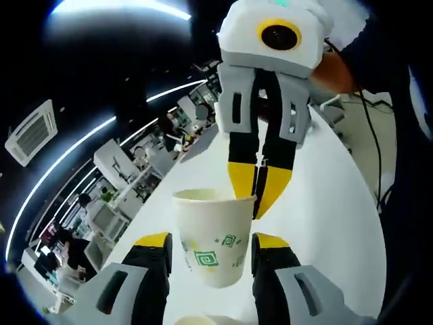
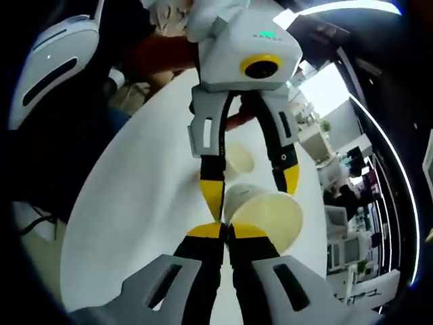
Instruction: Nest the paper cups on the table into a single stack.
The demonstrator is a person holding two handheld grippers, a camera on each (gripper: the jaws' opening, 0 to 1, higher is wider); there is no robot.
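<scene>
Holding one paper cup between the left gripper jaws, upright, mouth up, clear above the white tabletop. The jaws sit on either side of the cup wall around mid-height and look closed on it.

Right gripper: jaws shut together, nothing between them. In the left gripper view it comes down from above, its yellow tips right at the cup's far rim. In the right gripper view its tips sit at the near edge of the cup rim. Can't tell if they're touching the rim or just beside it.

Second cup lies further along the tabletop in the right gripper view, partly behind the left gripper, mouth toward the camera. Another cup rim peeks in at the bottom of the left gripper view, likely the stack target, but it's too cropped to be sure.

My read for doing this step well:
- keep the left grip light, since the paper wall will ovalise and bind when nesting
- line the cup base over the target mouth, axes parallel, before lowering
- use the shut right tips only as a nudge or steady on the rim, not a push down
- release once it seats, don't force

Risks: a tilted entry will jam, and a crushed rim won't nest.
</scene>
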